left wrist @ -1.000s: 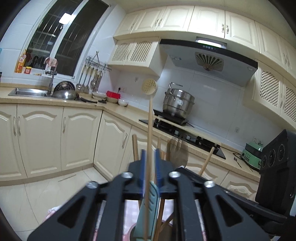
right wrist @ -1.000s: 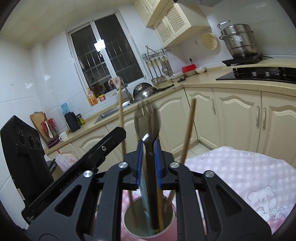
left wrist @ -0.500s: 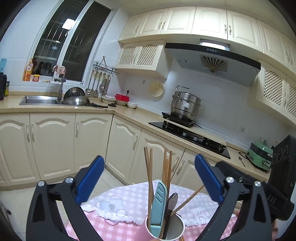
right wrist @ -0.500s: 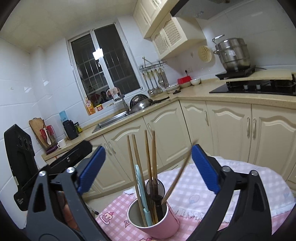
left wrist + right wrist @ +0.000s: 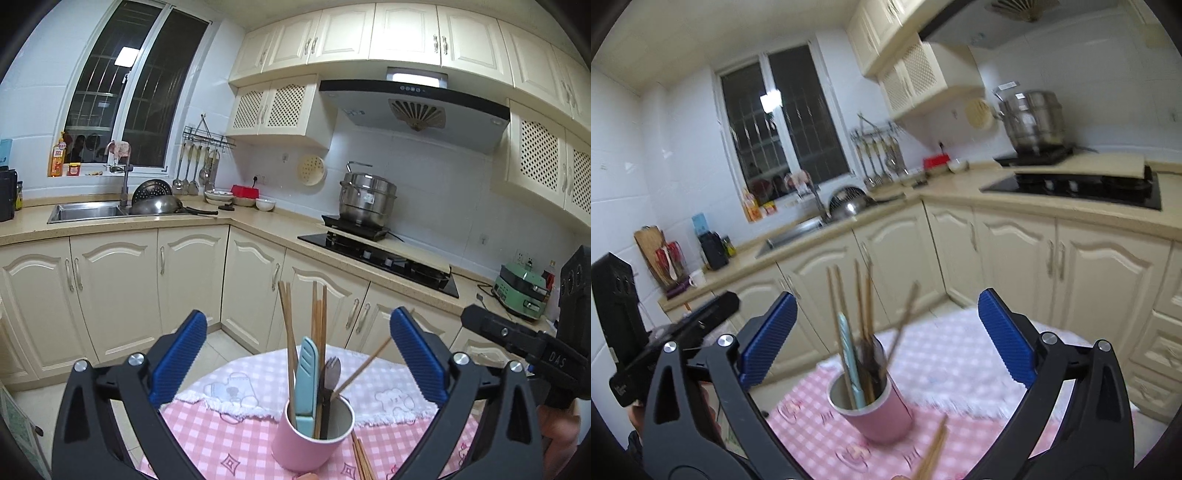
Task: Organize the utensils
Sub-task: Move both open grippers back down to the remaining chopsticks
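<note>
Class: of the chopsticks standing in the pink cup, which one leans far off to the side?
The single chopstick slanting up to the right over the pink cup rim; the other chopsticks stand nearly upright.

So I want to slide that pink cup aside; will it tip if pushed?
Probably, if pushed high: the pink cup is narrow and the chopsticks in it stand well above its rim. The checked tablecloth may drag its base. Pushing low seems safer.

A pink cup (image 5: 312,439) is standing upright on the pink checked tablecloth (image 5: 221,439), ahead of and below the left gripper (image 5: 297,360), between its spread fingers. Wooden chopsticks (image 5: 288,332), a pale blue utensil (image 5: 307,380) and a dark metal fork (image 5: 328,376) are sticking up from it. More chopsticks (image 5: 360,458) are lying flat beside the cup, nearer the gripper.
</note>
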A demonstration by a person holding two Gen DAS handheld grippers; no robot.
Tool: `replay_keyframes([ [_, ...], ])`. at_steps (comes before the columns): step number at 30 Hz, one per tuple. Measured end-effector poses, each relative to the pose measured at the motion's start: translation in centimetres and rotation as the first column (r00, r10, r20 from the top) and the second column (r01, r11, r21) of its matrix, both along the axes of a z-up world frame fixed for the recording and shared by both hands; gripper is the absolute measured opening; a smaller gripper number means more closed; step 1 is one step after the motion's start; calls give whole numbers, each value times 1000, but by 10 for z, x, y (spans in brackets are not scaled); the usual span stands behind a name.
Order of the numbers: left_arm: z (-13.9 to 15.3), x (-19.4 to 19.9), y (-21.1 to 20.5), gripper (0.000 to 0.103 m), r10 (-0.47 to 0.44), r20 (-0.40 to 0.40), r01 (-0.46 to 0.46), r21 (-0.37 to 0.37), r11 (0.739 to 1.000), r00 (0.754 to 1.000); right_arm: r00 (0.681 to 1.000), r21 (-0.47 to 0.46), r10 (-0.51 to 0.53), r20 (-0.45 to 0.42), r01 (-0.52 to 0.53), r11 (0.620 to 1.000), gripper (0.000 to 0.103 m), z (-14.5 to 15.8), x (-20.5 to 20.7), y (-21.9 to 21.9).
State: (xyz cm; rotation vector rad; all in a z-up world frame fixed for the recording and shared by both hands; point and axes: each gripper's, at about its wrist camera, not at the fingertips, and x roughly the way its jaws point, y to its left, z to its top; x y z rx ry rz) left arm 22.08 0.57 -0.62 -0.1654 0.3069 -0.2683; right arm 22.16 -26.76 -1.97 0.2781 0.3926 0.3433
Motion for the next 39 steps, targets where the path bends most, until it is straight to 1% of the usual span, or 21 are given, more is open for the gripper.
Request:
replay_keyframes([
  [7, -13, -8, -6, 97, -16, -55, 16, 7, 1000, 998, 991, -36, -42, -128, 37, 999, 97, -24, -10, -17],
  [11, -22, -13, -12, 97, -25, -83, 27, 19, 999, 996, 977, -46, -54, -206, 46, 998, 97, -40, -11, -23],
  [14, -28, -13, -16, 97, -35, -108, 38, 26, 999, 994, 963, -71, -60, -263, 42, 997, 97, -52, -11, -22],
  [16, -33, -15, -19, 97, -39, -122, 44, 44, 998, 992, 950, -87, -64, -307, 39, 995, 97, -62, -10, -22],
  [19, -42, -16, -26, 97, -44, -151, 55, 69, 996, 988, 920, -117, -75, -384, 32, 993, 97, -80, -6, -22],
  [23, -57, -13, -32, 97, -54, -210, 74, 90, 993, 976, 878, -155, -80, -472, 7, 988, 97, -107, -6, -16],
  [25, -67, -11, -36, 97, -57, -248, 85, 104, 991, 967, 855, -193, -84, -511, -18, 981, 97, -125, -7, -10],
  [27, -74, -10, -38, 97, -60, -275, 95, 113, 989, 960, 836, -223, -88, -541, -41, 974, 97, -141, -8, -3],
  [31, -89, -11, -44, 97, -67, -318, 114, 133, 985, 946, 813, -283, -106, -573, -75, 956, 97, -162, -12, 6],
  [34, -97, -9, -45, 97, -66, -347, 121, 138, 983, 935, 801, -296, -103, -590, -96, 950, 96, -171, -14, 11],
  [39, -112, -10, -49, 97, -66, -389, 130, 141, 981, 919, 791, -326, -109, -603, -119, 938, 96, -178, -16, 17],
])
